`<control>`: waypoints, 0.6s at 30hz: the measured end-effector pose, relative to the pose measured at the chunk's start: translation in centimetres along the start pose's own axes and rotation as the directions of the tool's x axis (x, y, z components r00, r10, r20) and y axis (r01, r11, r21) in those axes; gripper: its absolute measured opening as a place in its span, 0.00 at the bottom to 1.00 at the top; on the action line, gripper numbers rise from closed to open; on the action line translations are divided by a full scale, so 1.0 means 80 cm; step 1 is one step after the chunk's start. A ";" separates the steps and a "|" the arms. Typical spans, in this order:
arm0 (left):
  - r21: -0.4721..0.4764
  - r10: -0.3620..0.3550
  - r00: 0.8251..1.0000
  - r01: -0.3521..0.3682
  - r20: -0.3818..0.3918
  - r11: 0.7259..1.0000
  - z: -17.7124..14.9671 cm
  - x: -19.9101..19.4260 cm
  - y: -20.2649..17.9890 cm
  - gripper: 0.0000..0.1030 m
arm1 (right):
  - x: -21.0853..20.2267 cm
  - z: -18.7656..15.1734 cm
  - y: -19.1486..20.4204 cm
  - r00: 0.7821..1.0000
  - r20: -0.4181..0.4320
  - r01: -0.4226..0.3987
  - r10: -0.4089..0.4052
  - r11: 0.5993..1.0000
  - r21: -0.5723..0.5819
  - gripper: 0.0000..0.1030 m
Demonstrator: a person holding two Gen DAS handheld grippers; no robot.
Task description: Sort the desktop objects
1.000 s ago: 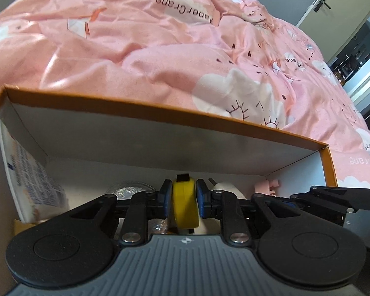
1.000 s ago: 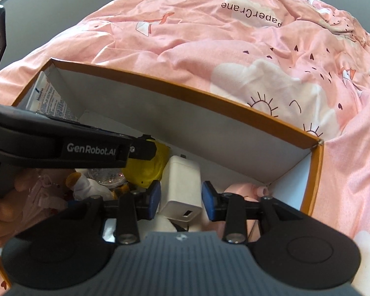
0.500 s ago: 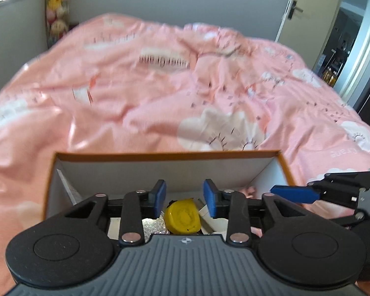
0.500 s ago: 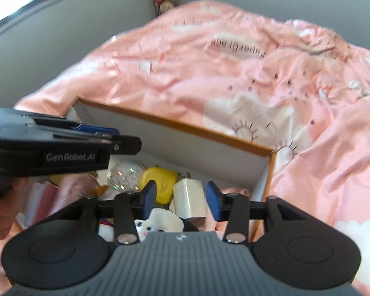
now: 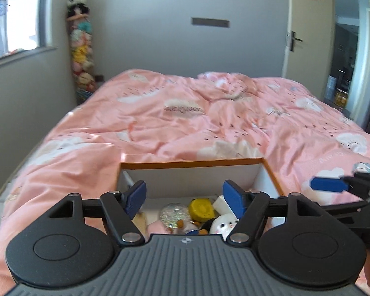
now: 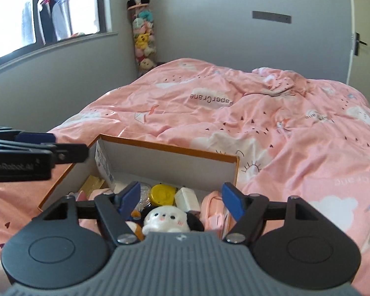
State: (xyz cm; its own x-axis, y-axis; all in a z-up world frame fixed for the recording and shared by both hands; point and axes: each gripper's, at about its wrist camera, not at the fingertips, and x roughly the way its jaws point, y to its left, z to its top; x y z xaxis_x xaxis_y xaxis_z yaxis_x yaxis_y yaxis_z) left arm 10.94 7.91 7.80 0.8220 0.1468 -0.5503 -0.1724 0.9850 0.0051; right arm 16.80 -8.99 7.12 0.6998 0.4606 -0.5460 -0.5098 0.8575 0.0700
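Note:
An orange-rimmed cardboard box (image 5: 192, 164) (image 6: 170, 148) lies on the pink duvet and holds a yellow round case (image 5: 201, 208) (image 6: 162, 194), a white charger (image 6: 187, 198), a glittery ball (image 5: 172, 215), a white plush toy (image 5: 224, 223) (image 6: 166, 219) and a pink item (image 6: 213, 212). Above the box my left gripper (image 5: 184, 198) hangs with its jaws opening and nothing between them. My right gripper (image 6: 180, 199) is also above the box, jaws opening, empty. Each gripper shows in the other's view, the left gripper (image 6: 32, 145) at the left and the right gripper (image 5: 333, 185) at the right.
The pink duvet (image 5: 209, 123) covers the whole bed around the box. A column of plush toys (image 6: 143, 37) stands in the far corner. A window (image 6: 37, 14) is on the left wall, a door (image 5: 305, 32) at the right.
Both grippers have let go, the left of the yellow case and the right of the white charger, opened wide, and pulled up and back out of the box. Both items now lie in the box.

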 end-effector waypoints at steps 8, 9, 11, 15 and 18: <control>-0.040 0.105 0.994 -0.105 0.016 0.994 -0.047 -0.002 -0.007 0.80 | -0.002 -0.053 0.013 0.996 -0.027 0.081 -0.080 0.996 0.040 0.74; -0.048 0.098 0.995 -0.098 0.000 0.994 -0.053 0.005 -0.006 0.80 | 0.000 -0.058 0.014 0.996 -0.039 0.083 -0.081 0.996 0.041 0.74; -0.072 0.100 0.995 -0.101 -0.030 0.992 -0.065 0.015 -0.006 0.80 | 0.003 -0.067 0.016 0.996 -0.050 0.081 -0.079 0.996 0.044 0.79; -0.085 0.103 0.993 -0.108 -0.056 0.991 -0.083 0.029 -0.008 0.80 | 0.011 -0.077 0.021 0.994 -0.053 0.099 -0.099 0.995 0.008 0.80; -0.059 0.116 0.992 -0.118 -0.041 0.991 -0.093 0.031 -0.012 0.80 | 0.017 -0.084 0.017 0.994 -0.067 0.089 -0.087 0.996 0.029 0.80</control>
State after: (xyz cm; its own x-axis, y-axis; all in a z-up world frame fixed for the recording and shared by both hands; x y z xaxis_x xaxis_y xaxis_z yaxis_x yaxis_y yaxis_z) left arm 9.10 6.64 0.22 0.7733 0.2558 -0.5802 -0.3001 0.9537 0.0204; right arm 13.71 -8.68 0.86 0.7067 0.3678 -0.6044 -0.4306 0.9014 0.0450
